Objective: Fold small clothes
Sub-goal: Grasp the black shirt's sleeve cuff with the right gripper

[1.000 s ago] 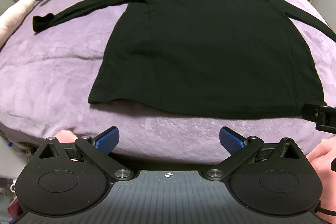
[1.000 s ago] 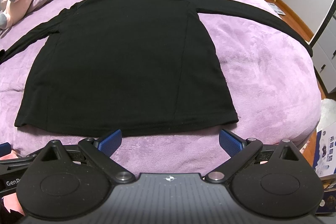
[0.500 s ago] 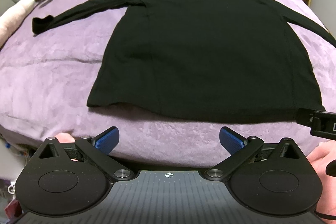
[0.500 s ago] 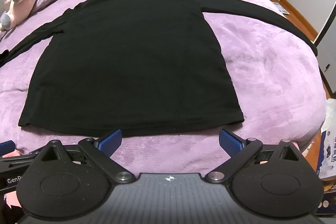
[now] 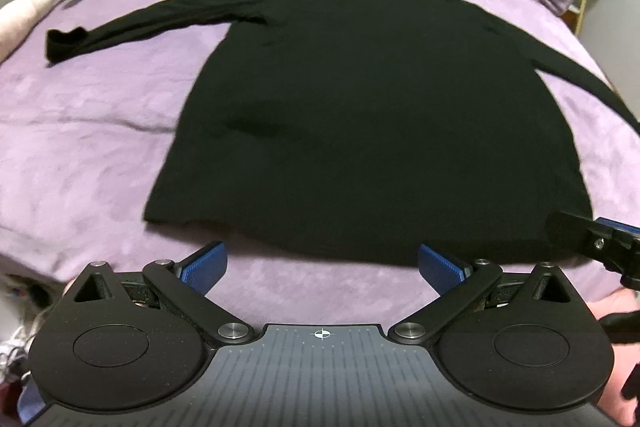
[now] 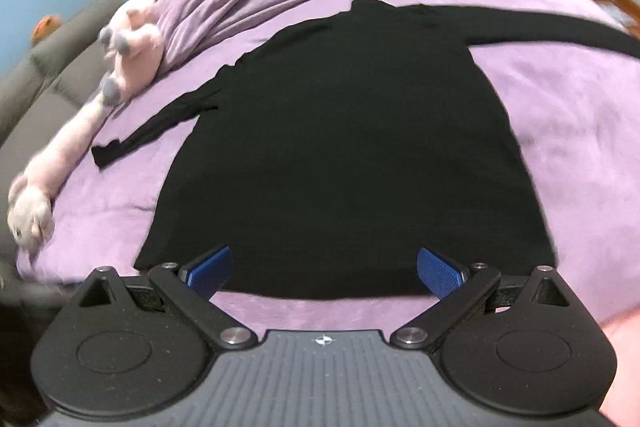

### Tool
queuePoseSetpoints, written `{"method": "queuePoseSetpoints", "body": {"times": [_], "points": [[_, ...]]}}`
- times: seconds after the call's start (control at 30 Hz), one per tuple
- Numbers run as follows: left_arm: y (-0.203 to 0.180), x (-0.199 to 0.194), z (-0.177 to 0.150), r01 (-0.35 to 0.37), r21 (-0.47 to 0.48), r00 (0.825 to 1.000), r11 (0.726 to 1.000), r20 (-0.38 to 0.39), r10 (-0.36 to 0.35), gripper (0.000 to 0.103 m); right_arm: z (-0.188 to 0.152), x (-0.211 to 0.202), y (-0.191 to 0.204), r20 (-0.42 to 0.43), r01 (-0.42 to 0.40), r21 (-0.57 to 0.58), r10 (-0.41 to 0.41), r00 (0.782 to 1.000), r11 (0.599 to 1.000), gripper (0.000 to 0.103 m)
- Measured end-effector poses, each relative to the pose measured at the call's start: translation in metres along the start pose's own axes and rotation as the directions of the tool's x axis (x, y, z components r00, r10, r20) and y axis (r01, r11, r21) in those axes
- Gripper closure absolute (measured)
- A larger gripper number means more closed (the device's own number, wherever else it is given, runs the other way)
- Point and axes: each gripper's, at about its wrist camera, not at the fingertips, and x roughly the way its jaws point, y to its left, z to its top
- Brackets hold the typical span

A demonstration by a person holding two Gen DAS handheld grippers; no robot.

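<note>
Shirt [image 5: 372,115] hem beside spread jaws

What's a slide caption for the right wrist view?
Open right gripper at the hem of a flat black long-sleeve top on a purple blanket.

Purple bed [image 5: 100,131]: black shirt [image 5: 372,115], pink plush [image 6: 132,39] lying flat.

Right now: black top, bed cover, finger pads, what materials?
Black top: matte, thin knit by its limp drape, likely.
Bed cover: purple plush fleece, probably; brushed nap streaks.
Finger pads: blue, dotted texture, perhaps rubber.
</note>
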Motion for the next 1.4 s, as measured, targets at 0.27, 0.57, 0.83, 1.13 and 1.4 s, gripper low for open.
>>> {"method": "queuePoseSetpoints", "body": {"times": [0.27,0.57,0.83,1.13,1.4], "points": [[-0.025,0.037,0.038,-0.051,0.062,0.998,0.997,0.033,0.049,0.0,0.065,-0.039,-0.149,0.354,0.11,0.285,-0.211,0.911,0.952,0.006],[-0.045,0.087,0.066,-0.088,0.059,0.996,0.994,-0.025,0.089,0.0,0.081,-0.008,-0.368,0.375,-0.131,0.812,-0.336,0.864,0.568,0.077],[-0.032,0.115,0.06,-0.097,-0.005,0.986,0.995,-0.14,0.095,0.0,0.074,0.026,-0.434,0.387,-0.251,0.898,-0.379,0.84,0.36,0.077],[-0.016,0.12,0.058,-0.019,-0.037,0.988,0.999,-0.157,0.013,0.0,0.098,0.027,-0.437,0.359,-0.159,0.888,-0.434,0.826,0.432,0.1],[-0.005,0.097,0.063,0.053,-0.063,0.992,0.997,-0.108,-0.06,0.0,0.185,0.002,-0.257,0.537,-0.033,0.366,-0.182,0.824,0.93,0.1]]}}
